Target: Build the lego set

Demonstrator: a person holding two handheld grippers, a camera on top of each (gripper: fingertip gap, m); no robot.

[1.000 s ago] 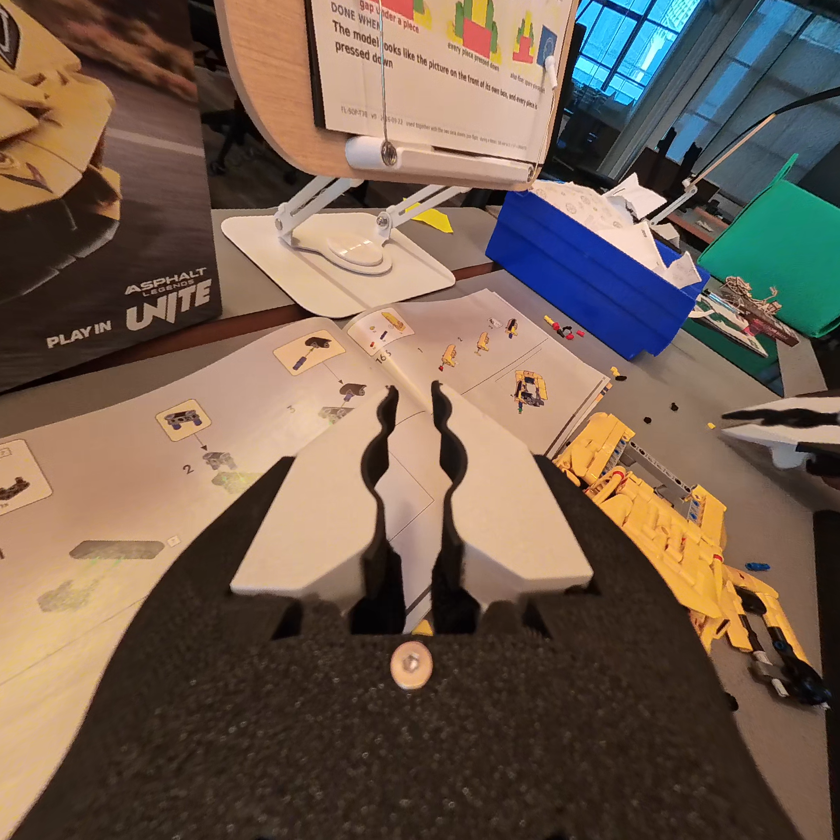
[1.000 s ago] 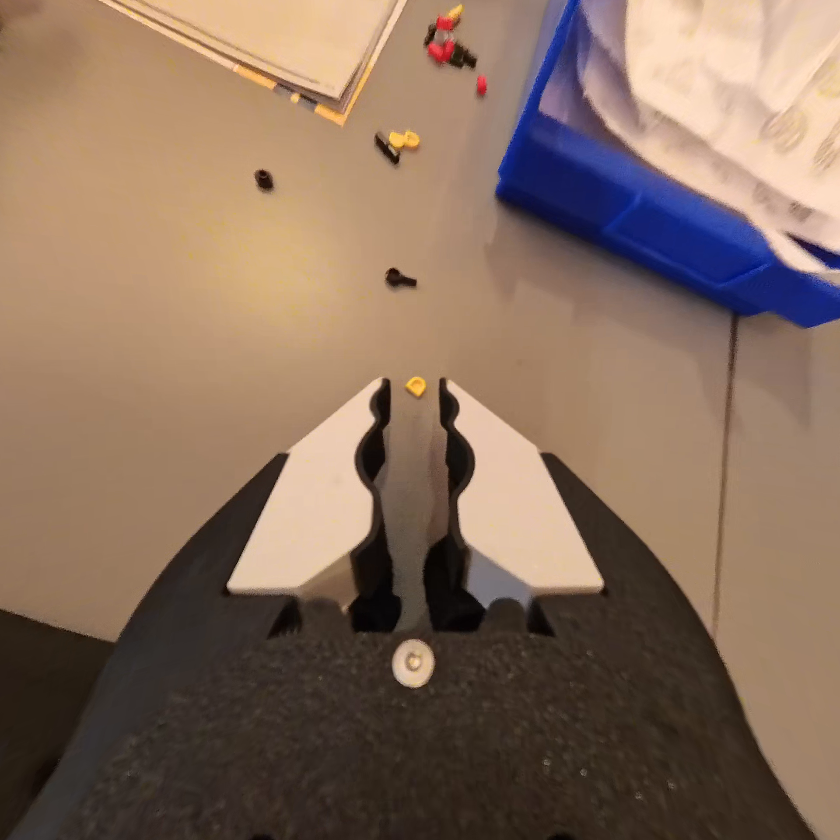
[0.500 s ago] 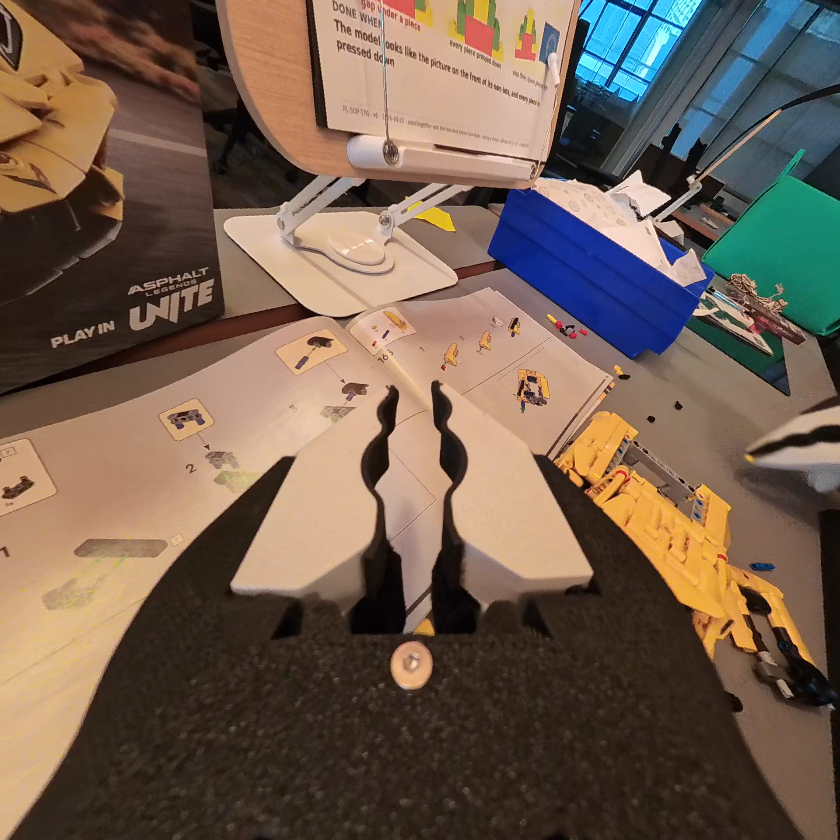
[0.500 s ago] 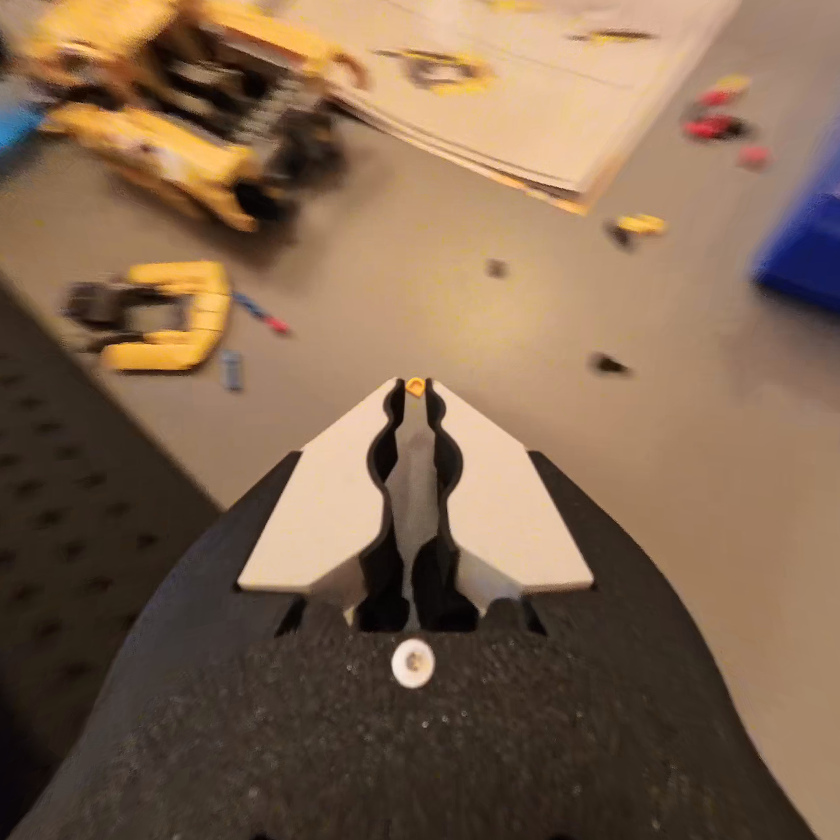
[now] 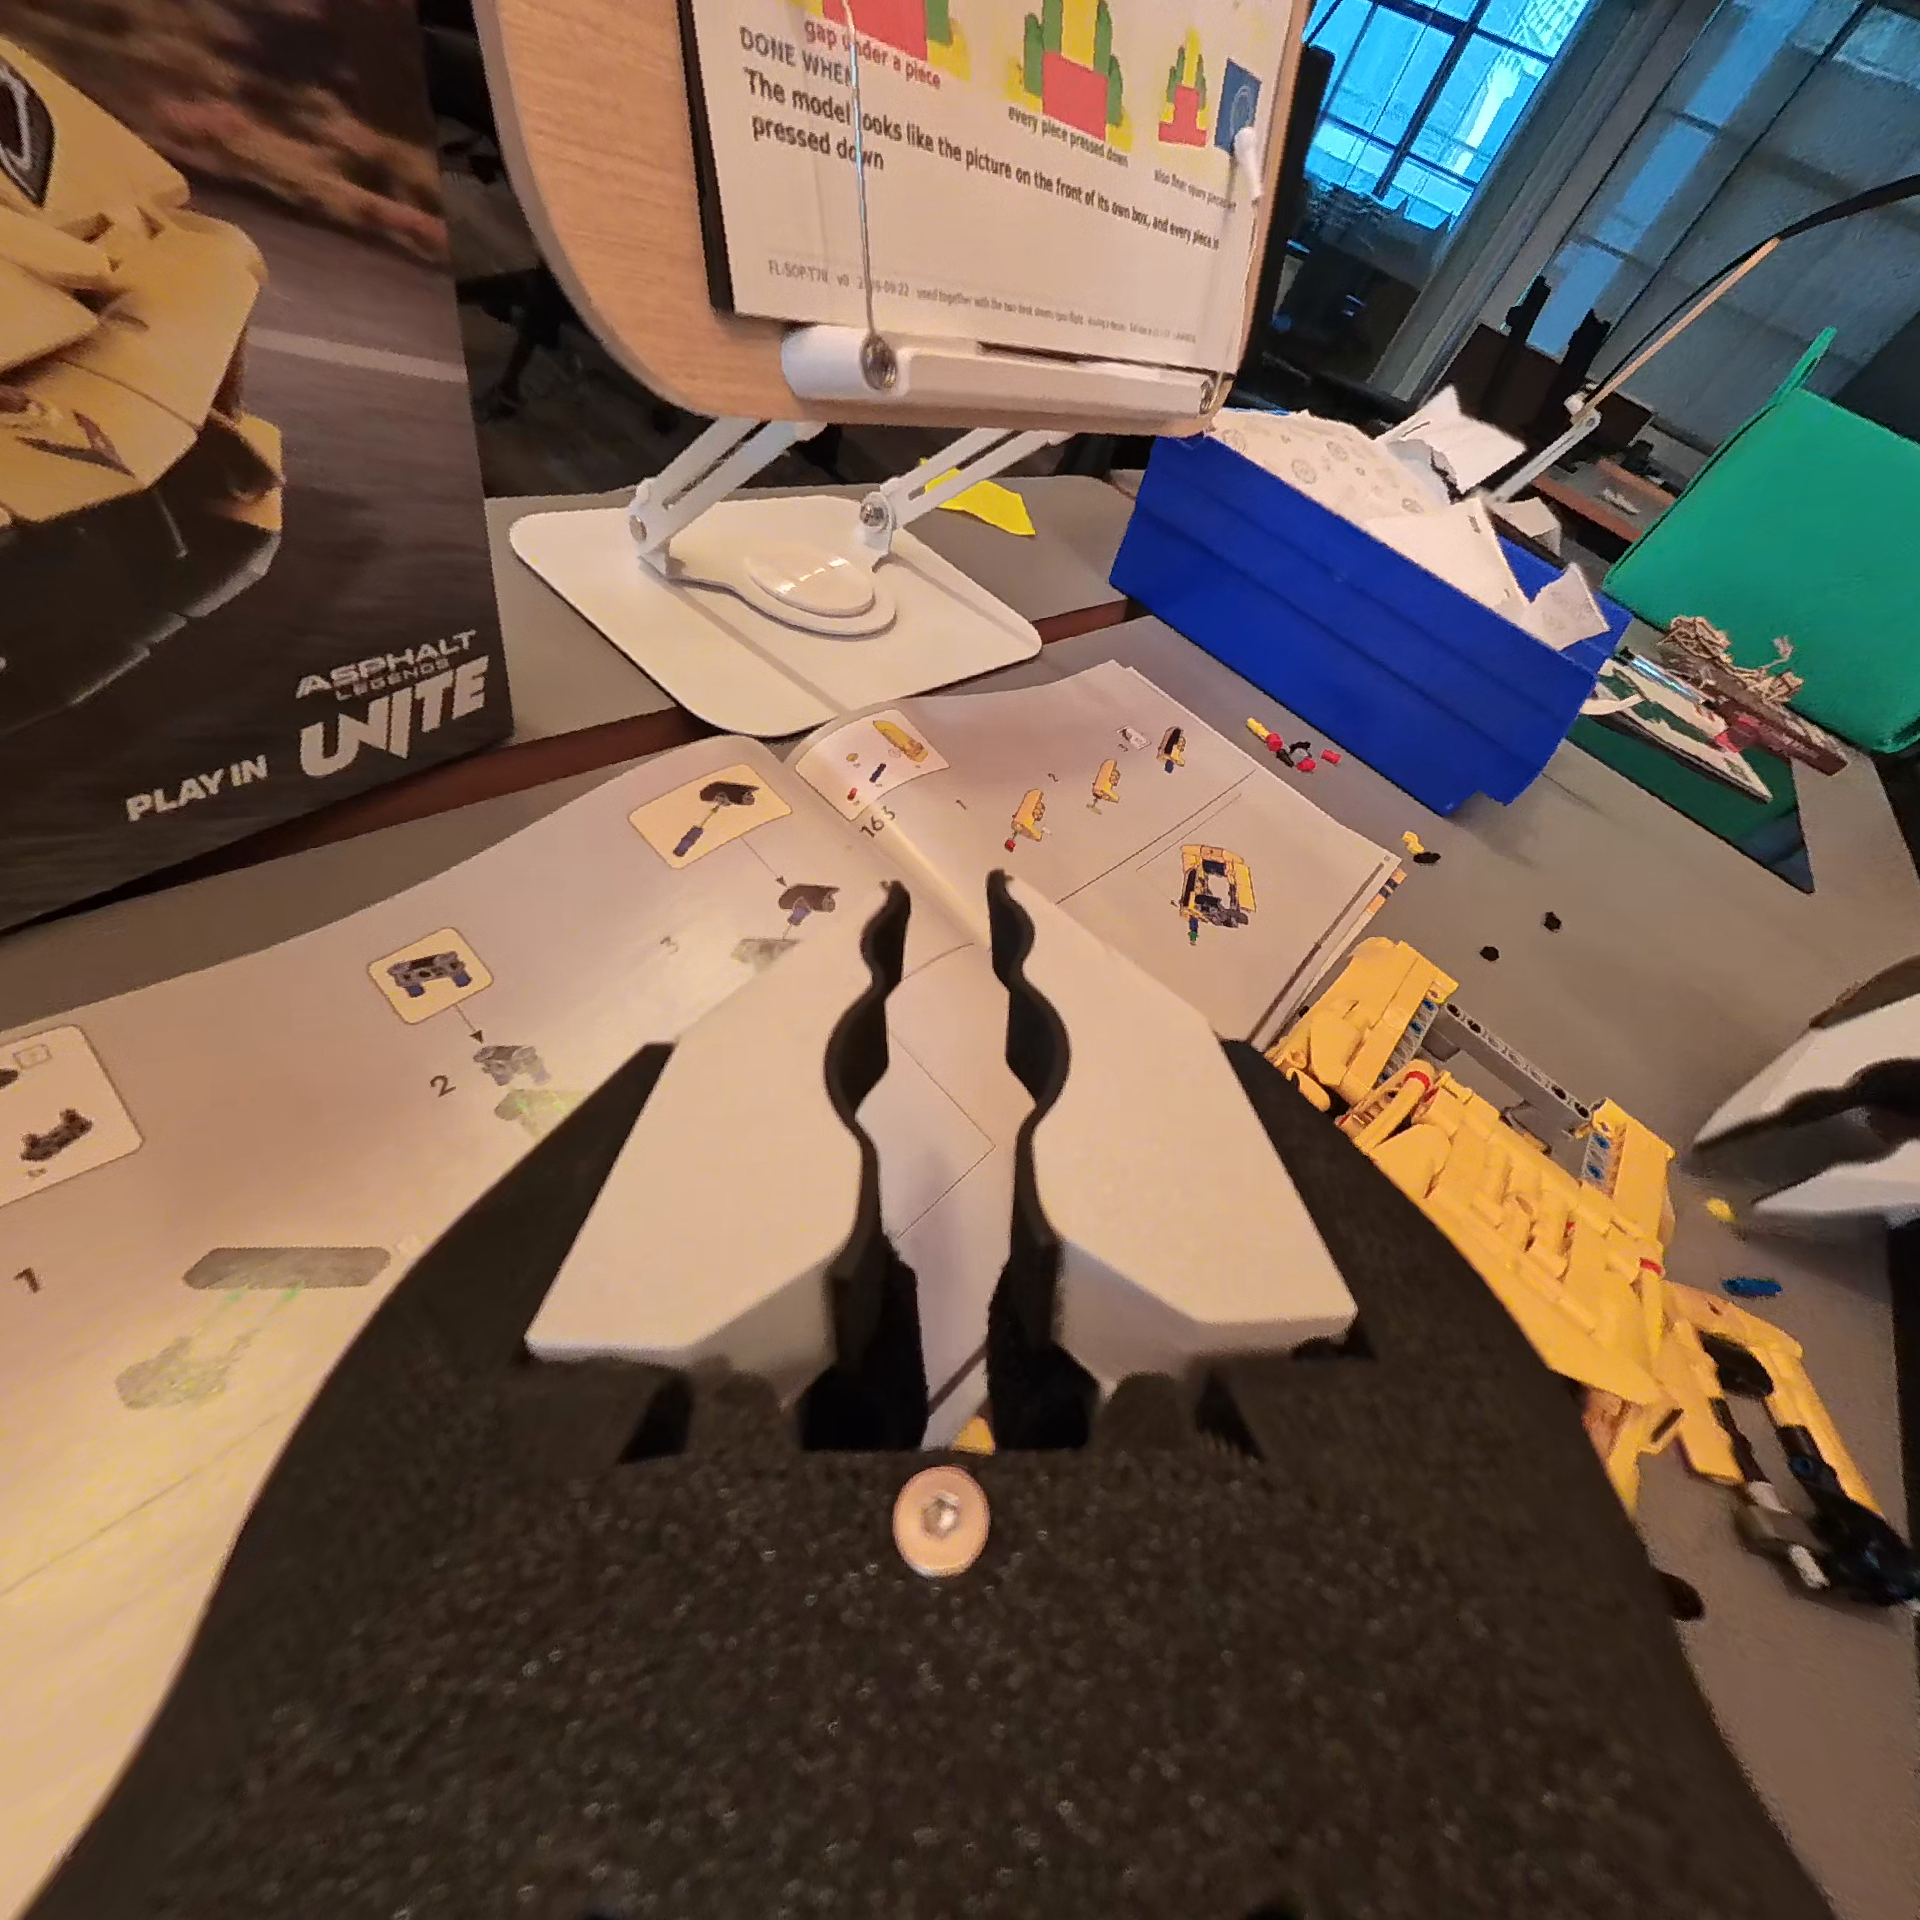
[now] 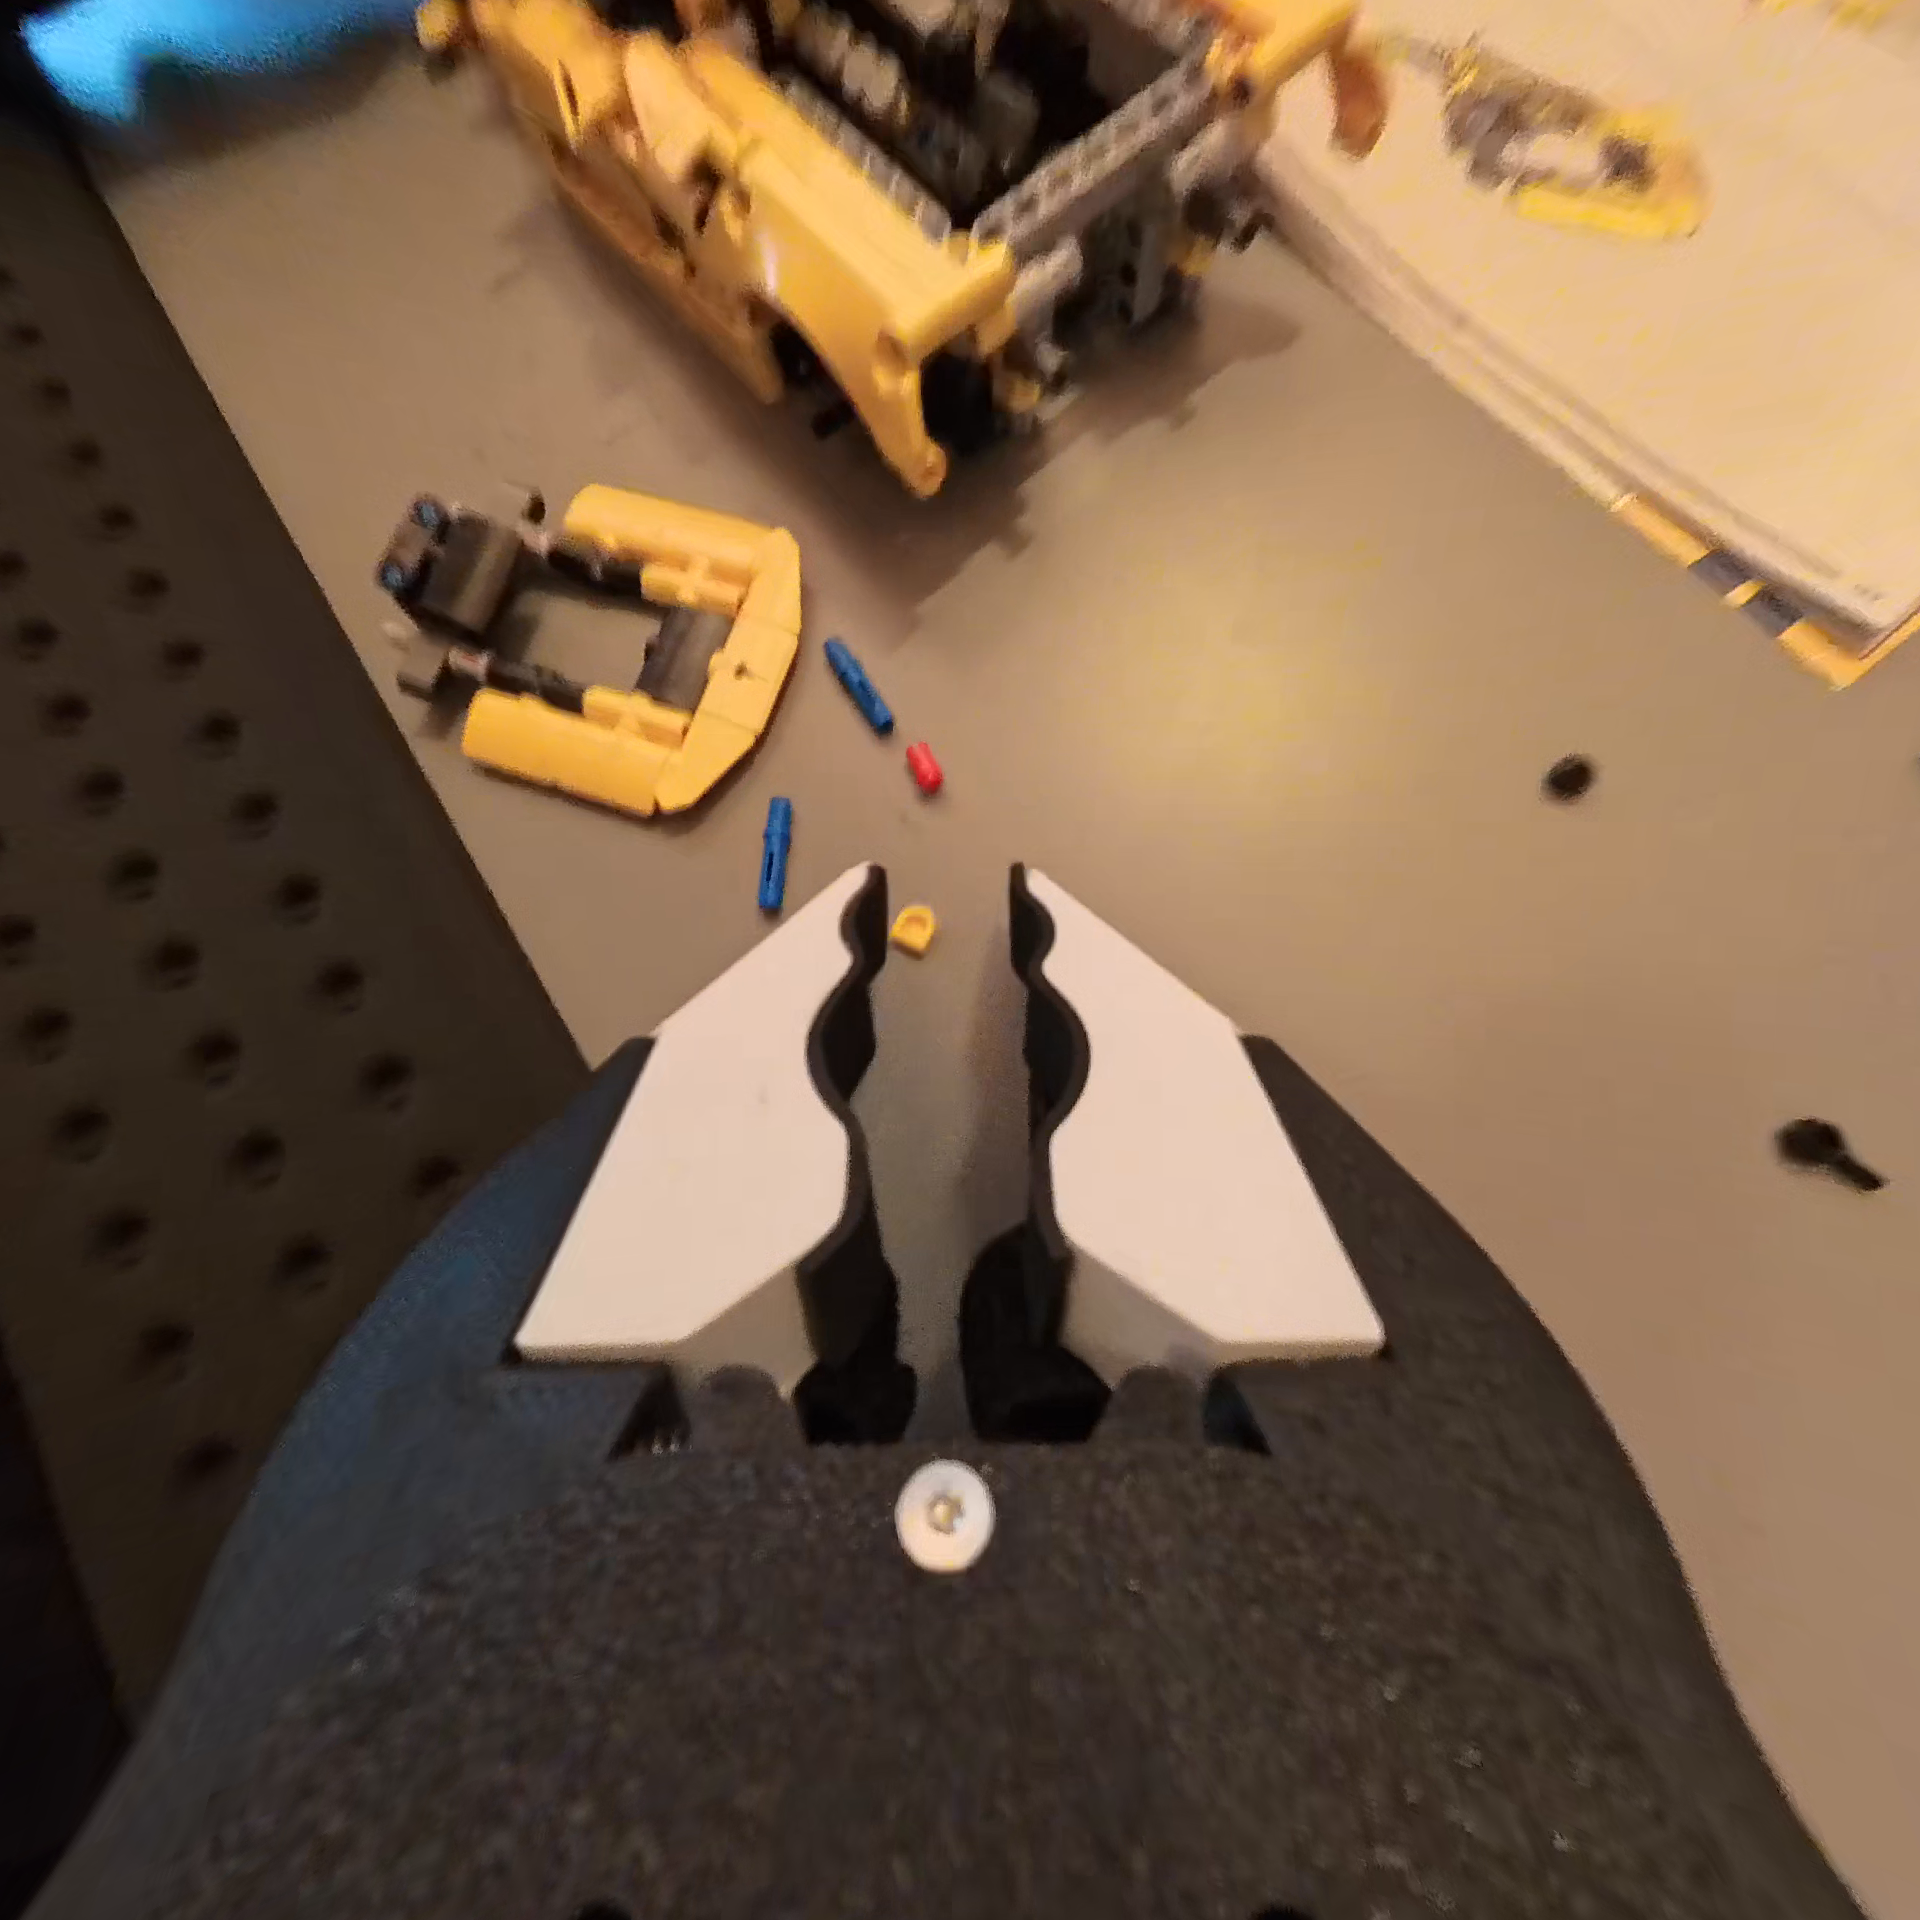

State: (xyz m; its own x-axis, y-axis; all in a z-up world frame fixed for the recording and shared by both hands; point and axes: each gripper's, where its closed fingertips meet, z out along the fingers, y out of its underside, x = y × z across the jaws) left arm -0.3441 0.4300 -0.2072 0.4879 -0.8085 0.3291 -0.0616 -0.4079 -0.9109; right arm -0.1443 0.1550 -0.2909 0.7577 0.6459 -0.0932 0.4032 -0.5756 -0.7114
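Tabletop: right claw (image 6: 943, 883) has released yellow piece (image 6: 913, 927).

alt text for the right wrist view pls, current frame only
The right gripper, jaws open, hangs over a grey table with a small yellow piece lying between its tips. Beyond lie two blue pins, a red pin, a yellow-and-black subassembly, the blurred yellow lego model and the instruction booklet.
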